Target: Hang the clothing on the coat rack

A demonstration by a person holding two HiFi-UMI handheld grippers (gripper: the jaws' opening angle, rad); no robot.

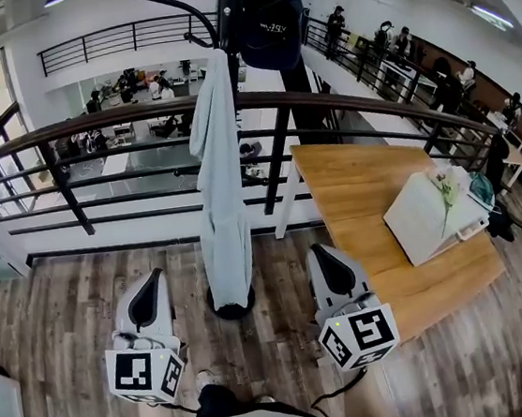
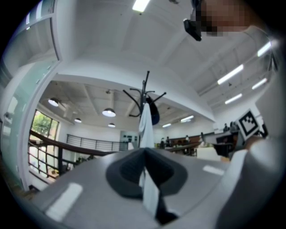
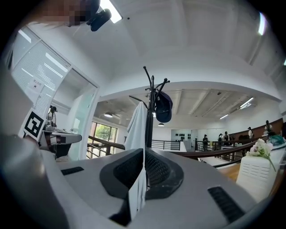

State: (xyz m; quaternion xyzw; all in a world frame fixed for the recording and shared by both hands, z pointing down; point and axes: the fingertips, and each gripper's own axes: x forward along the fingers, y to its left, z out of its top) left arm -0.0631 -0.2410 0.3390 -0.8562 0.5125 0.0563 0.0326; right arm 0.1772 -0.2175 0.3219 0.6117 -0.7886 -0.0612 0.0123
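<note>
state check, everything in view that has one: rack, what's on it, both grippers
coat rack: upright, beside the railing
pale garment: hung on the rack, draping down to near its base
dark cap: hung on an upper hook
left gripper: shut, empty, held low in front of the rack
right gripper: shut, empty, held low in front of the rack

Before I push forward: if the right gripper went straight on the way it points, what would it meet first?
Probably the pale garment hanging on the coat rack, which lies straight ahead of the shut, empty right gripper. Nothing nearer shows in its view, though depth is unclear.
</note>
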